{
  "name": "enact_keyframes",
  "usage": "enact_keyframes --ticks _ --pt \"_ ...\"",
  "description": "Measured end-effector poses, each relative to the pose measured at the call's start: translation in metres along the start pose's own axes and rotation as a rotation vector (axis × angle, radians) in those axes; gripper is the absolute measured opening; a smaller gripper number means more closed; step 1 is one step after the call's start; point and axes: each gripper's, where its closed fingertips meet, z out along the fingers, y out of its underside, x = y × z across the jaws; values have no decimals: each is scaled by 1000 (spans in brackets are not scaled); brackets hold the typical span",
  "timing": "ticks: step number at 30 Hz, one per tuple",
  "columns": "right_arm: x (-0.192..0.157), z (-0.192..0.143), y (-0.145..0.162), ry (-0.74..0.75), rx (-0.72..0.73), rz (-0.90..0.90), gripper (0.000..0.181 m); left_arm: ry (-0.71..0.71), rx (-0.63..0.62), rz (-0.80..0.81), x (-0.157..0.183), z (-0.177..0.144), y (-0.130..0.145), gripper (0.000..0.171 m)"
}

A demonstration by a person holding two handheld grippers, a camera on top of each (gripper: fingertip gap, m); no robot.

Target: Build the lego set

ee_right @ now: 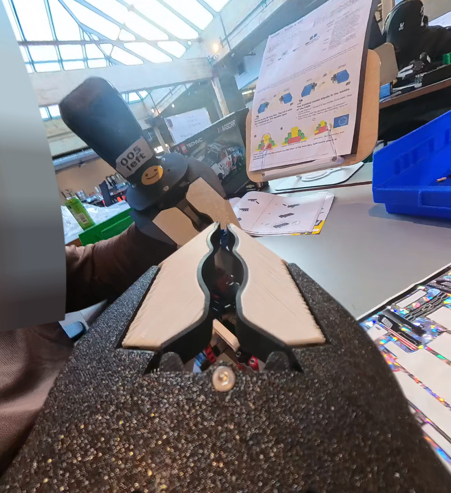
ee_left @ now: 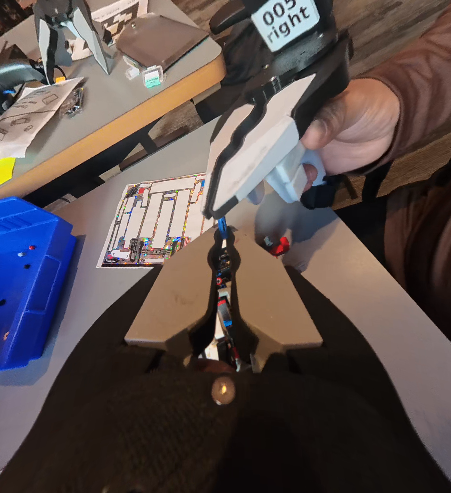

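Observation:
A thin blue Lego piece (ee_left: 222, 227) stands between the two grippers above the grey table (ee_left: 352, 293). My left gripper (ee_left: 223, 233) is shut, and the piece's lower end sits pinched at its tips. My right gripper (ee_left: 211, 213) comes down from the upper right and is shut on the piece's upper end. In the right wrist view the blue piece (ee_right: 222, 236) shows between the right gripper's (ee_right: 222, 228) tips, with the left gripper (ee_right: 213, 220) just behind it. Parts of a black, red and white Lego model (ee_left: 223, 306) show through the slot between the left fingers.
A blue parts bin (ee_left: 19, 280) holds several small pieces at the left. A holographic sticker sheet (ee_left: 155, 226) lies ahead. A red piece (ee_left: 280, 246) lies on the table at the right. An open booklet (ee_right: 280, 213), a sheet stand (ee_right: 307, 93) and the set's box (ee_right: 219, 149) stand beyond. The grippers are tip to tip, or close to it.

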Motion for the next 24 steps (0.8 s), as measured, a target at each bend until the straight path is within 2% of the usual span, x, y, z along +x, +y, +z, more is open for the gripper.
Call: enact_keyframes --ticks 7,10,18,20,21,24 --pt "3 -7 25 0 -304 -181 5 -20 -115 124 6 4 16 0" --pt "2 -12 34 -9 -433 -255 5 14 -138 137 13 8 21 0" --pt "9 -16 47 21 -599 -435 4 4 -178 133 11 12 29 0" --pt "23 -24 46 89 -628 -476 4 -7 -197 104 6 9 34 3" --pt "35 -32 48 133 -660 -489 4 -14 -228 85 1 6 39 11" --pt "87 -71 74 298 -838 -475 4 -34 -255 15 -13 -2 47 15"
